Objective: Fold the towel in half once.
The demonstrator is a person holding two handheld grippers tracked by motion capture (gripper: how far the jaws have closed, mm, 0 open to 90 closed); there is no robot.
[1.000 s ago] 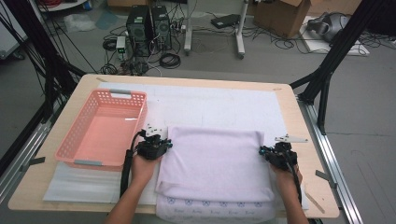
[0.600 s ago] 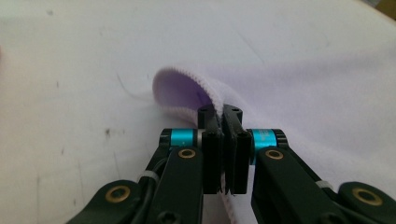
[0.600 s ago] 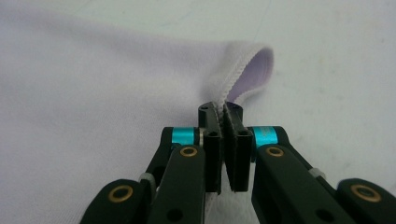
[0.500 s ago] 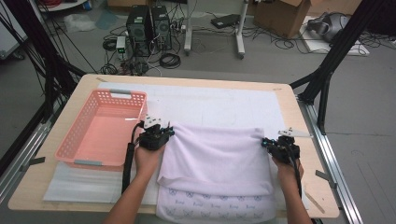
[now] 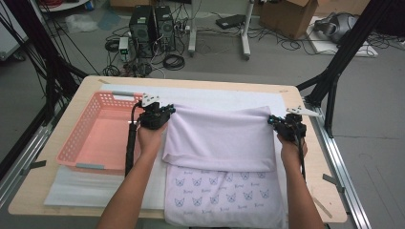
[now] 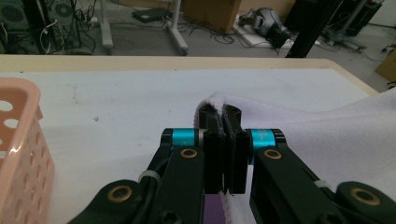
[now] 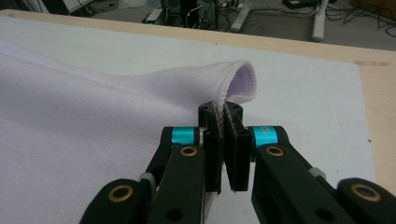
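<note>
On the white-covered table [image 5: 229, 98], the lilac towel [image 5: 219, 138] is folded over its cat-print half, each far corner pinched between jaws: your left gripper [image 6: 223, 116] and right gripper [image 7: 223, 114] are clamped on its hem, beside the pink basket [image 5: 102, 138].

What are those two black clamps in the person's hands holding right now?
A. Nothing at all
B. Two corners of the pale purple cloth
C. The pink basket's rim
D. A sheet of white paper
B. The left gripper and the right gripper are each pinched shut on a corner of the cloth, while the pink basket sits untouched beside it.
</note>
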